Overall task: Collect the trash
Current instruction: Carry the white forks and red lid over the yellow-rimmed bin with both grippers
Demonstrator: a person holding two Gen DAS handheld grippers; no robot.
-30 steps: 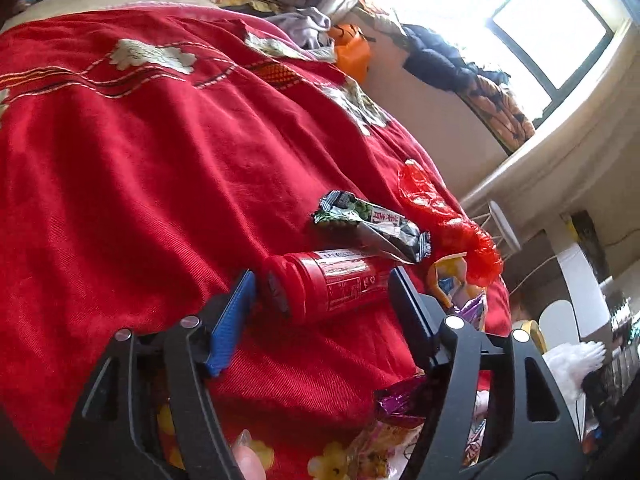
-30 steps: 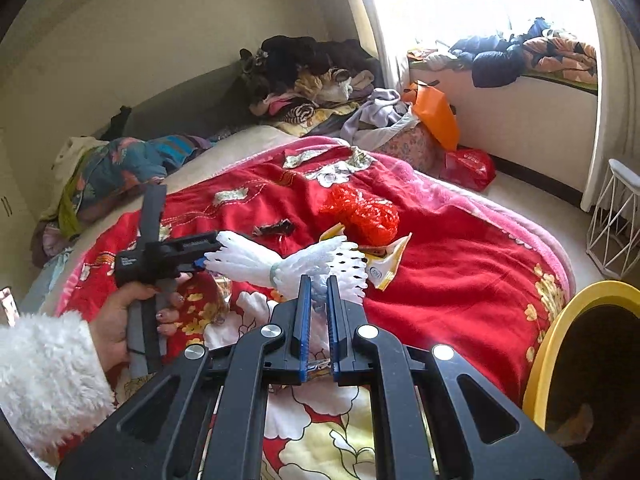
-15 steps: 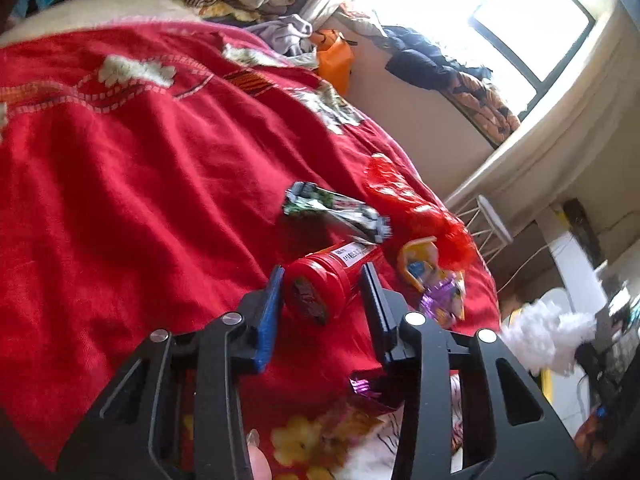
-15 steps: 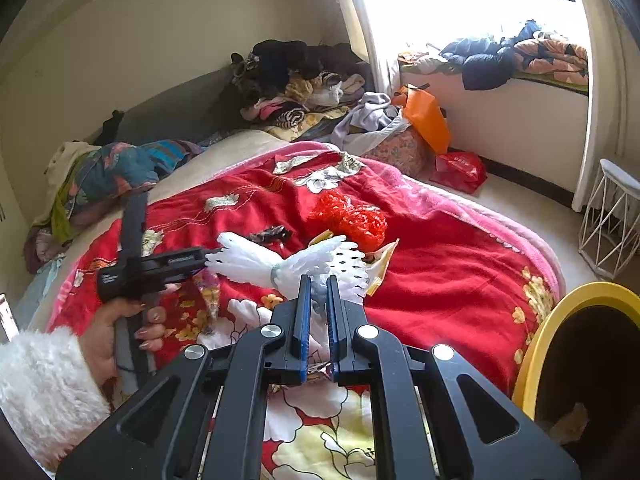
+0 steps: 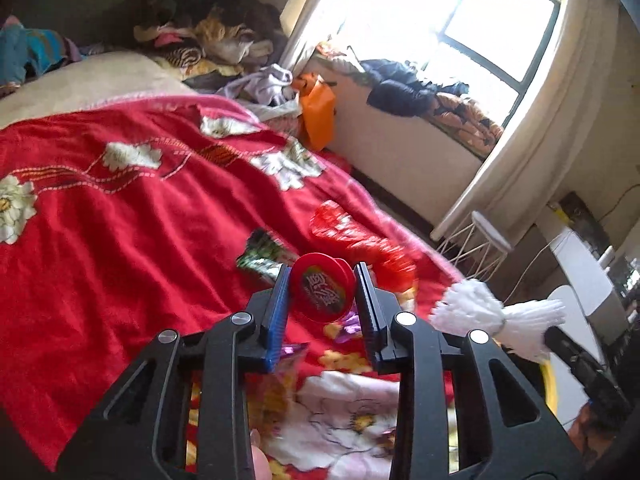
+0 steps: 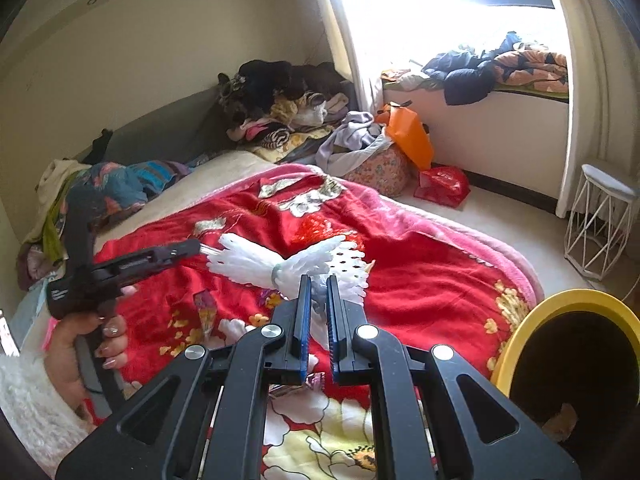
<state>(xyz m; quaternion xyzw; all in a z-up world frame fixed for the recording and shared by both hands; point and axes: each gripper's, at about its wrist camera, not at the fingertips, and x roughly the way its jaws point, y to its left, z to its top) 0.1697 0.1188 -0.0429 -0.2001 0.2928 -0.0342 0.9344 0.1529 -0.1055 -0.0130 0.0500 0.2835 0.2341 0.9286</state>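
Note:
In the left wrist view a red snack canister (image 5: 323, 294) hangs above the red blanket (image 5: 120, 216), its round end toward the camera. My left gripper (image 5: 322, 270) has the canister between its jaws, which are closing, and both pads press its sides. My right gripper (image 6: 316, 280) is shut on a white foam net (image 6: 256, 264). That net (image 5: 472, 308) also shows at the right of the left wrist view. A green-black wrapper (image 5: 260, 256), a crumpled red plastic bag (image 5: 352, 236) and purple wrappers (image 5: 352, 326) lie on the blanket.
A yellow-rimmed bin (image 6: 520, 320) stands at the bed's near right corner. A white wire stool (image 6: 600, 220) stands by the window. Clothes are piled at the bed's far end (image 6: 280, 96), with an orange bag (image 6: 412, 136) on the floor. A hand (image 6: 80, 344) holds the left gripper.
The left gripper closed on the red canister and lifted it off the blanket, tipping its end toward the camera. The right gripper kept its hold on the foam net.

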